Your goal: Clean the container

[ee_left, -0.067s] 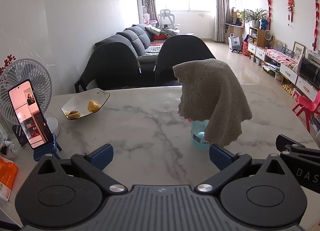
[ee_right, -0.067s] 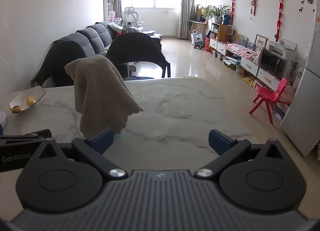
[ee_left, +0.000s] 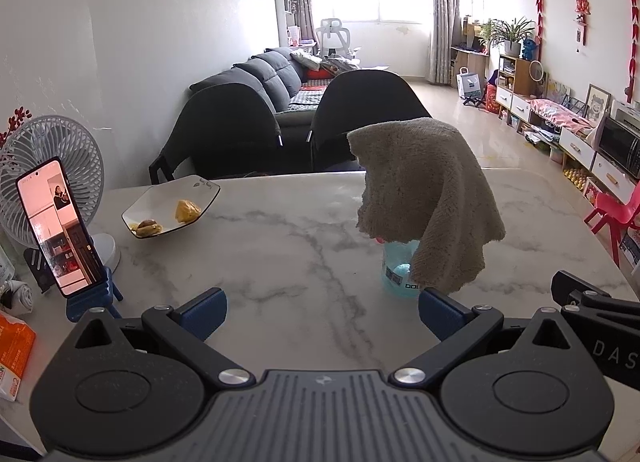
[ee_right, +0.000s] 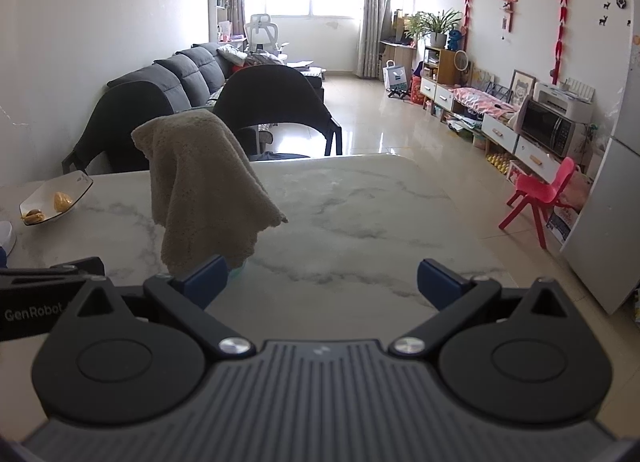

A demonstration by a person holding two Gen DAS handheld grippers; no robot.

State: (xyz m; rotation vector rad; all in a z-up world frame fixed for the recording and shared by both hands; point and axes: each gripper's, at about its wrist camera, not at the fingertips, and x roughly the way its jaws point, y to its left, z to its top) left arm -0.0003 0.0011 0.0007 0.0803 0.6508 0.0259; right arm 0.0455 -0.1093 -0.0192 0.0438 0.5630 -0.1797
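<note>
A white six-sided dish (ee_left: 172,204) with yellow food scraps sits at the far left of the marble table (ee_left: 304,262); the right wrist view shows this dish (ee_right: 56,198) at its left edge. A beige towel (ee_left: 428,198) hangs over a blue spray bottle (ee_left: 396,274), hiding its top. In the right wrist view the towel (ee_right: 204,186) stands just beyond the left finger. My left gripper (ee_left: 322,312) is open, nothing between its fingers, with the bottle just past its right fingertip. My right gripper (ee_right: 322,282) is open too and holds nothing.
A phone (ee_left: 60,226) on a blue stand and a white desk fan (ee_left: 52,166) stand at the table's left. An orange packet (ee_left: 14,358) lies near the left front edge. Two dark chairs (ee_left: 360,118) sit behind the table. The table's right edge (ee_right: 460,198) drops to the floor.
</note>
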